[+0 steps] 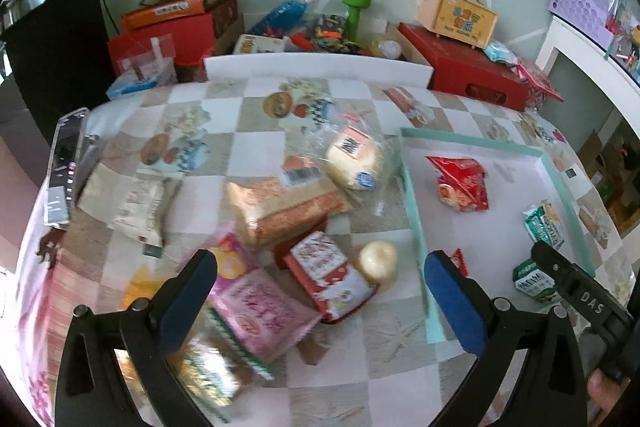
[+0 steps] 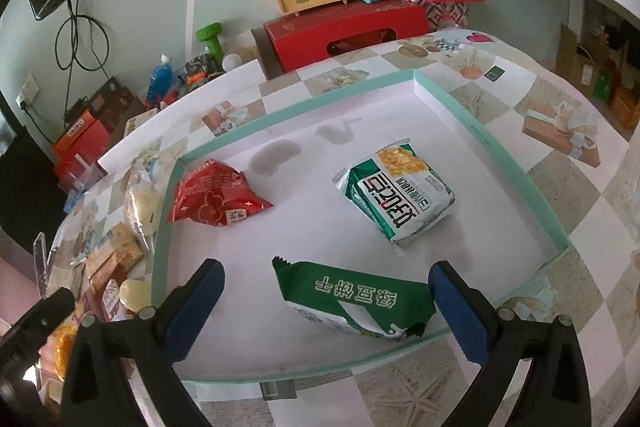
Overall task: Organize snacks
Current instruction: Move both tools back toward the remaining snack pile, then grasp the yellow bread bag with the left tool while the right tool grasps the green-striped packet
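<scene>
Three packets lie inside the mint-rimmed tray (image 2: 492, 143) in the right wrist view: a red packet (image 2: 216, 199) at ten o'clock, a green-and-white packet (image 2: 400, 199) near centre, and a dark green packet (image 2: 356, 299) at six o'clock; the right gripper (image 2: 326, 307) hangs over that last one with its blue pads spread wide, gripping nothing; its right pad seems to touch the wrapper's edge, though I cannot tell for sure. Left of the tray, on the checkered tablecloth (image 1: 256, 99), loose snacks are heaped; the left gripper (image 1: 320, 287) stands wide and empty above a pink packet (image 1: 260, 311), a red-and-white carton (image 1: 328, 271) and a small round cream bun (image 1: 378, 261); a wrapped sandwich loaf (image 1: 280, 207) and a pale bread bag (image 1: 354, 159) lie toward twelve o'clock.
</scene>
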A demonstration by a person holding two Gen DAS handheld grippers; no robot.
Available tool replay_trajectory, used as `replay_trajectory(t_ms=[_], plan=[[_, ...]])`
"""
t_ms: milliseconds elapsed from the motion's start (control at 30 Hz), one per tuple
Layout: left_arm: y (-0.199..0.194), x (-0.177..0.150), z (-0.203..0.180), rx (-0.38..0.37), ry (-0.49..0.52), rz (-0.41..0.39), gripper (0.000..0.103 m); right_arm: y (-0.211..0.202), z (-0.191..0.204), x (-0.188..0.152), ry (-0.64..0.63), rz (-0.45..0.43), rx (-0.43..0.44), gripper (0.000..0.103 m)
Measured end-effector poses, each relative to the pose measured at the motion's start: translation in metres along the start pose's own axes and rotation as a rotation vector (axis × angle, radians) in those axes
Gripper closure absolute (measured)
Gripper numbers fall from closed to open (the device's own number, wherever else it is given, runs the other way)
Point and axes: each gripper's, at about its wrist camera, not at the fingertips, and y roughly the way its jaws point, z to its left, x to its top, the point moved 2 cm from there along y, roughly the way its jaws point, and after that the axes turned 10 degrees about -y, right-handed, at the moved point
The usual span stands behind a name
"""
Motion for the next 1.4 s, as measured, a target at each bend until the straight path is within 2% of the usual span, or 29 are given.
replay_trajectory(t_ms=[167, 300, 467, 600, 700, 933, 1100, 1167, 1233, 1300, 1400], plan=[[-0.007, 0.006, 0.030, 0.047, -0.039, 0.016, 0.000, -0.012, 0.021, 0.002, -0.050, -0.058, 0.040, 0.000], [-0.018, 0.010, 0.058, 0.071, -0.076, 0.001, 0.000, -0.026, 0.041, 0.004, -0.090, -0.124, 0.068, 0.000], [-0.031, 0.014, 0.095, 0.115, -0.152, -0.017, 0.000, -0.036, 0.073, 0.001, -0.142, -0.167, 0.129, 0.000], [-0.037, 0.009, 0.127, 0.104, -0.247, -0.002, 0.000, -0.034, 0.115, -0.011, -0.232, -0.143, 0.186, 0.000], [-0.036, 0.003, 0.142, 0.127, -0.286, 0.022, 0.000, -0.028, 0.147, -0.022, -0.303, -0.108, 0.226, 0.000], [-0.025, -0.014, 0.156, 0.127, -0.320, 0.089, 0.000, -0.021, 0.215, -0.059, -0.515, -0.063, 0.305, 0.001], [-0.015, -0.018, 0.160, 0.118, -0.328, 0.127, 0.001, -0.023, 0.258, -0.089, -0.716, -0.058, 0.359, 0.010], [-0.012, -0.020, 0.162, 0.107, -0.332, 0.141, 0.006, -0.023, 0.267, -0.098, -0.769, -0.053, 0.371, 0.012], [-0.007, -0.021, 0.163, 0.100, -0.336, 0.165, 0.020, -0.020, 0.273, -0.104, -0.801, -0.048, 0.366, 0.016], [-0.003, -0.022, 0.163, 0.092, -0.338, 0.184, 0.021, -0.017, 0.275, -0.105, -0.815, -0.039, 0.370, 0.023], [0.000, -0.023, 0.162, 0.088, -0.330, 0.197, 0.023, -0.012, 0.277, -0.106, -0.836, -0.030, 0.376, 0.025]])
